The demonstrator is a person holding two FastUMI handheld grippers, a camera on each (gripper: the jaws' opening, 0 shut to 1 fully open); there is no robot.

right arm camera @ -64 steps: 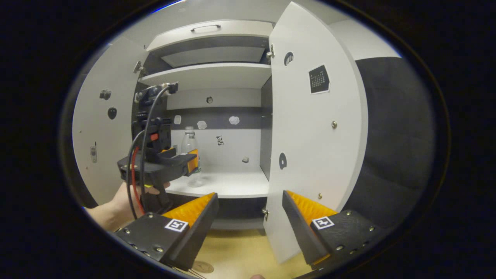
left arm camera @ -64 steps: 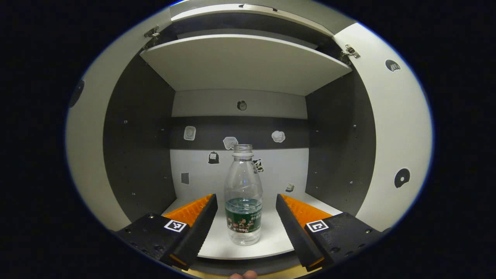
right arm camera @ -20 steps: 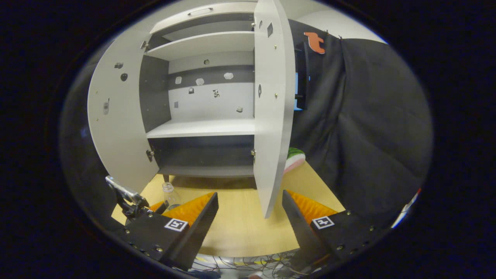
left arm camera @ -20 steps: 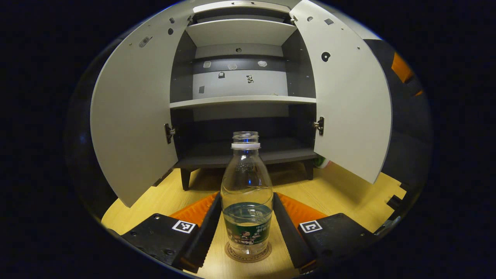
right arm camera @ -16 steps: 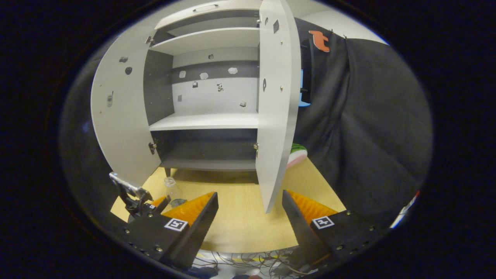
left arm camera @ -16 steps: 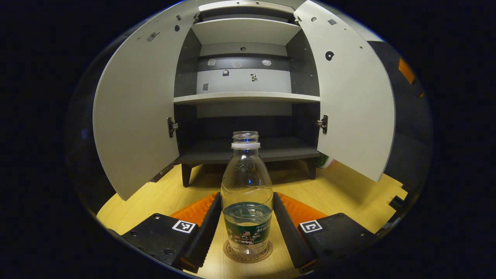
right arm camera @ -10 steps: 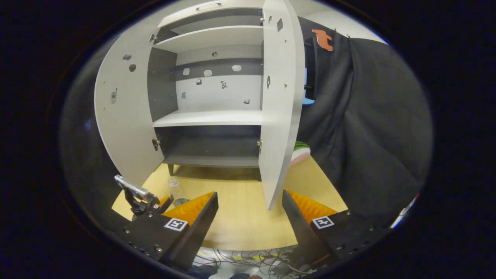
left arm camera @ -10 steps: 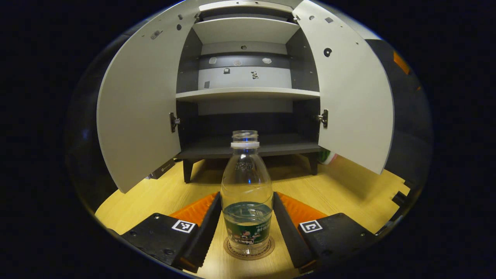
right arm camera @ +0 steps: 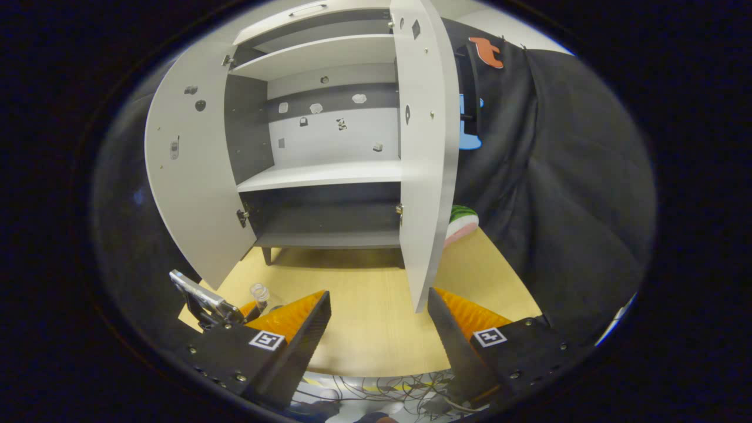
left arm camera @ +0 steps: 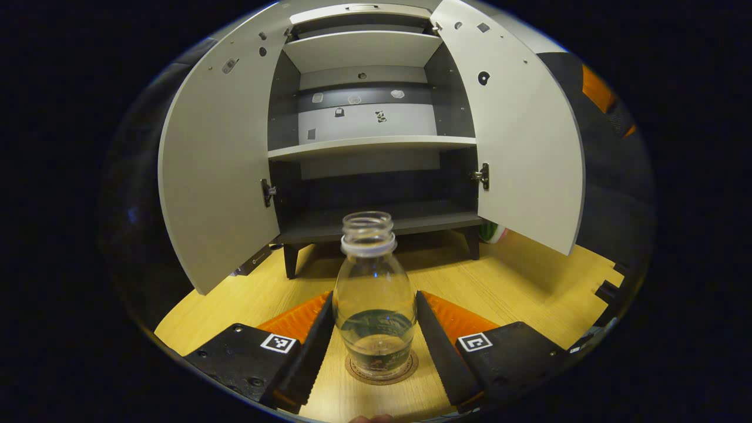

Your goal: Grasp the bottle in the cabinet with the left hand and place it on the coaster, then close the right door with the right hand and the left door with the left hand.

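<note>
My left tool [left arm camera: 375, 329] grips the bottle [left arm camera: 374, 305], which stands on the coaster [left arm camera: 382, 371] on the bench [left arm camera: 517, 288]. My right tool [right arm camera: 379, 320] hangs open, with bare bench between it and the right door [right arm camera: 426, 153]'s free edge; both doors stand wide.

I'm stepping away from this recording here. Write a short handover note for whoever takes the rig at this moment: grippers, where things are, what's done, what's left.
Left gripper: fingers on either side of the bottle, close against it; whether both press on it cannot be told.
Right gripper: open, empty, over the table, just in front of the right door.
Bottle: upright on the coaster, out of the cabinet.
Both doors, right and left, stand wide open.
Done: bottle brought to the coaster.
Left: release the bottle, close the right door with the right gripper, then the left door with the left.
</note>
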